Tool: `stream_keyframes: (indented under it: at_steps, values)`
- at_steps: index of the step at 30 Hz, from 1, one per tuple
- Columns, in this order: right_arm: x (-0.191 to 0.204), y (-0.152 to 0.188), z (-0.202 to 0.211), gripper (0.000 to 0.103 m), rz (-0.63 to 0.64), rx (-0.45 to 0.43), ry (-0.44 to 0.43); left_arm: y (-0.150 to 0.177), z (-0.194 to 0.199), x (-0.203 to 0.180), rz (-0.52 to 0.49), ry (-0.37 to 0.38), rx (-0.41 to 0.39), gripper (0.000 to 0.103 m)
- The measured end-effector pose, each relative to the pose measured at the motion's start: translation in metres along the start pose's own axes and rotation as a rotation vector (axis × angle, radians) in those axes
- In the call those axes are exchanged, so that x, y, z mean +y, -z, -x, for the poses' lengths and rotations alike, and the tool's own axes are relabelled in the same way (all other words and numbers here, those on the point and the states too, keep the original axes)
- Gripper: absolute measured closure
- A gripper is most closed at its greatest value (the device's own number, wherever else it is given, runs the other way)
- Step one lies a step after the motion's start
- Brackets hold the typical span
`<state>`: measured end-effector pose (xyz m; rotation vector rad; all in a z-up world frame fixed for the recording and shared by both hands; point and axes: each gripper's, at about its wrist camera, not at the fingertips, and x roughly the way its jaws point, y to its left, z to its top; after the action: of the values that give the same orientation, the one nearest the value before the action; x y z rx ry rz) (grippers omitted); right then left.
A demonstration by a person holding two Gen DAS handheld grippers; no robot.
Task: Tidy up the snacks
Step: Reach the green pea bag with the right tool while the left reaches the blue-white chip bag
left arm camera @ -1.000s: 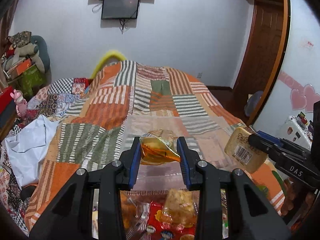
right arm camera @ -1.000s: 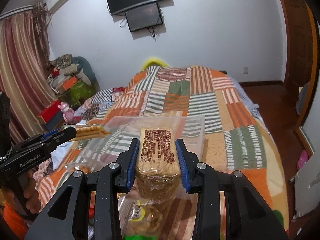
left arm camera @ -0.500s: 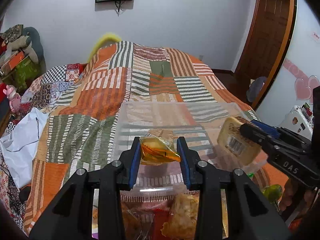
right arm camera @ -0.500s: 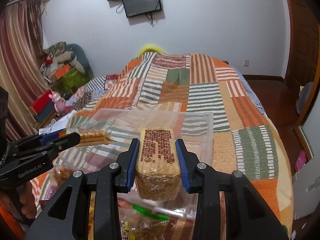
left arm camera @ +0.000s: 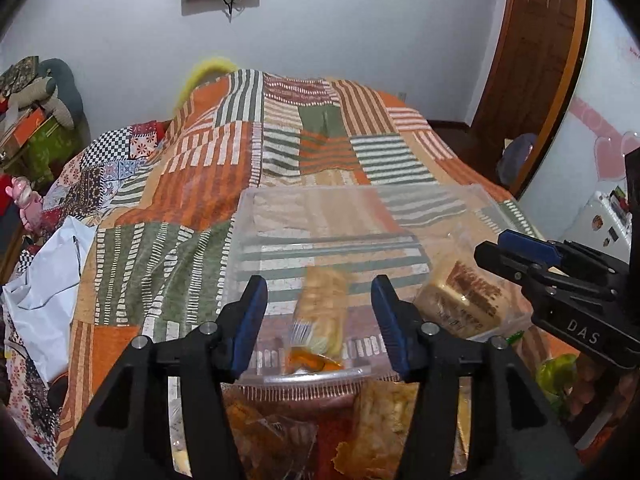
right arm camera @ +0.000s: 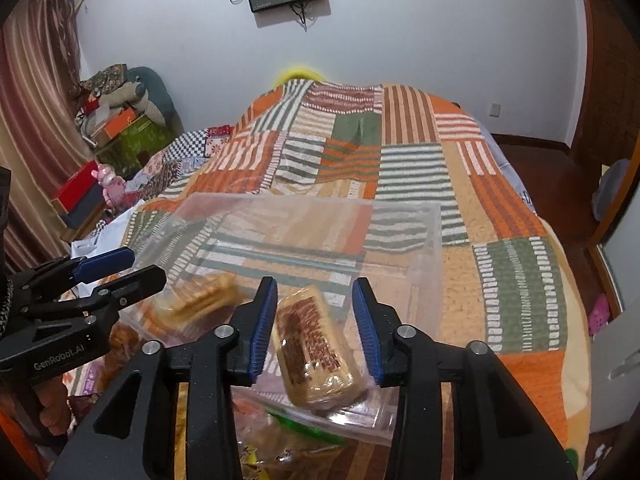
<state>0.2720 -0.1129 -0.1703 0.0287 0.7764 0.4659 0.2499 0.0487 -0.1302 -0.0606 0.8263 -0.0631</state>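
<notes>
A clear plastic bin (left arm camera: 344,216) (right arm camera: 404,220) sits on the patchwork bed. My left gripper (left arm camera: 319,312) is open above the bin's near edge; a wrapped biscuit pack (left arm camera: 322,312) (right arm camera: 200,292), blurred, lies in the bin between its fingers. My right gripper (right arm camera: 315,320) is open; a wrapped brown-printed cake (right arm camera: 312,340) (left arm camera: 464,296), also blurred, lies in the bin below it. Each gripper shows in the other's view, the right gripper (left arm camera: 516,252) at right and the left gripper (right arm camera: 120,268) at left.
More snack packets (left arm camera: 304,432) lie in front of the bin, with a green one (right arm camera: 304,428) under its near corner. A white bag (left arm camera: 44,292) lies left on the bed. Boxes and toys (right arm camera: 120,128) stand at far left, a wooden door (left arm camera: 532,60) at right.
Both grippers moved down over the bin and opened. The biscuit pack and the cake left the jaws and now lie in the bin.
</notes>
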Motion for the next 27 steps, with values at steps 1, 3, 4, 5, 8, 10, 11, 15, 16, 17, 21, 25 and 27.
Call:
stream_keyframes:
  at_steps: [1, 3, 4, 5, 8, 10, 11, 15, 16, 17, 21, 25, 27]
  values:
    - [0.001, -0.001, 0.002, 0.061, 0.000, -0.004, -0.001, 0.000, 0.003, 0.000, 0.002, 0.004, -0.003, 0.049]
    - [0.001, -0.001, 0.007, 0.058, -0.001, -0.012, -0.009, -0.001, 0.011, 0.001, 0.010, 0.011, -0.013, 0.048]
    - [0.001, -0.001, 0.010, 0.058, 0.000, -0.016, -0.010, -0.001, 0.016, 0.002, 0.014, 0.014, -0.019, 0.048]
    - [0.001, 0.000, 0.015, 0.057, 0.002, -0.021, -0.012, -0.001, 0.020, 0.002, 0.017, 0.015, -0.024, 0.048]
    - [0.003, 0.001, 0.024, 0.051, 0.008, -0.032, -0.013, 0.001, 0.037, 0.004, 0.017, 0.015, -0.041, 0.047]
    - [0.003, 0.002, 0.032, 0.047, 0.009, -0.042, -0.017, 0.003, 0.046, 0.005, 0.017, 0.014, -0.050, 0.044]
    - [0.002, 0.003, 0.037, 0.047, 0.009, -0.049, -0.017, 0.005, 0.052, 0.007, 0.021, 0.014, -0.056, 0.039]
    - [0.002, 0.007, 0.054, 0.046, 0.020, -0.073, -0.010, 0.014, 0.072, 0.009, 0.025, 0.012, -0.077, 0.036]
    - [0.002, 0.008, 0.057, 0.046, 0.022, -0.076, -0.011, 0.016, 0.077, 0.009, 0.019, 0.010, -0.079, 0.036]
    - [0.002, 0.010, 0.061, 0.046, 0.025, -0.080, -0.010, 0.019, 0.081, 0.009, 0.015, 0.009, -0.083, 0.036]
    - [0.001, 0.018, 0.077, 0.042, 0.045, -0.092, 0.002, 0.031, 0.098, 0.006, 0.007, 0.010, -0.090, 0.036]
    - [-0.002, 0.029, 0.089, 0.039, 0.049, -0.092, 0.008, 0.043, 0.109, 0.002, 0.004, 0.016, -0.082, 0.033]
    - [-0.003, 0.035, 0.092, 0.038, 0.048, -0.083, 0.011, 0.050, 0.111, -0.001, 0.001, 0.023, -0.071, 0.031]
